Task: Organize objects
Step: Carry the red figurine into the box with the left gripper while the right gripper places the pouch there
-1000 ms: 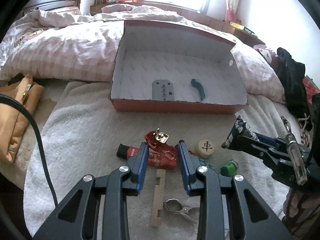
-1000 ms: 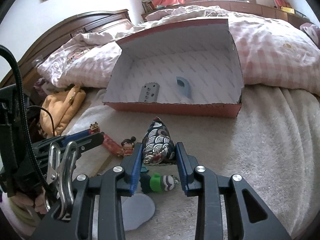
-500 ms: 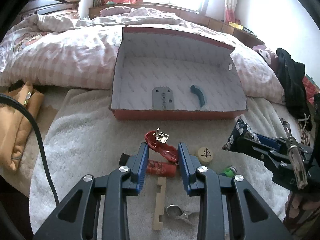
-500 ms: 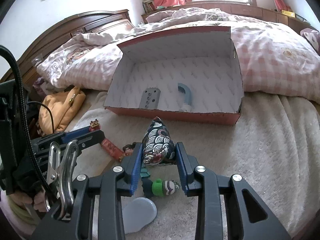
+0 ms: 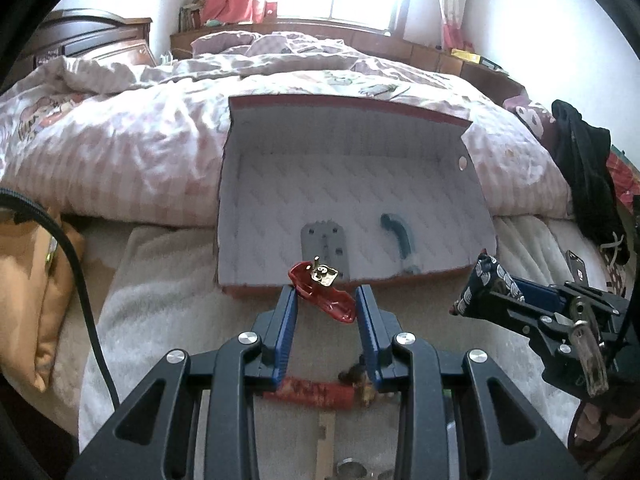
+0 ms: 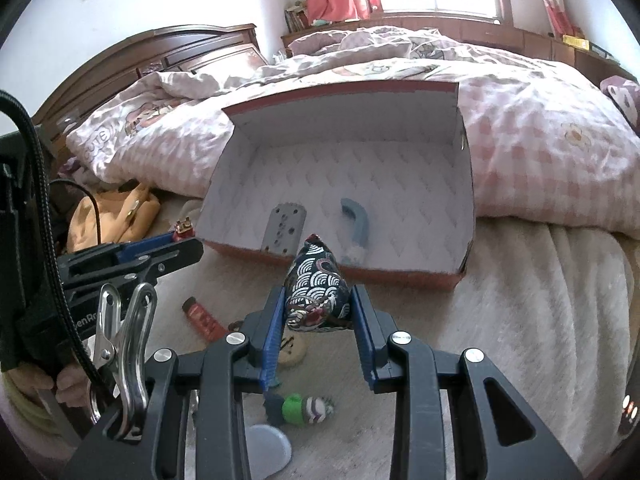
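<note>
Bedspread with open box (image 5: 476, 208): two items inside. Your left tool (image 5: 326, 304) grips the red clip (image 5: 324, 296), your right tool (image 6: 318, 304) the patterned pouch (image 6: 316, 292), both near its front wall; several pieces remain outside.

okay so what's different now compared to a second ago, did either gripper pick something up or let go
The left gripper lifted its red clip off the blanket and carried it toward the box; the right gripper carried its patterned pouch boxward too. Nothing was released. The grey plate and blue handle stayed put inside.
</note>
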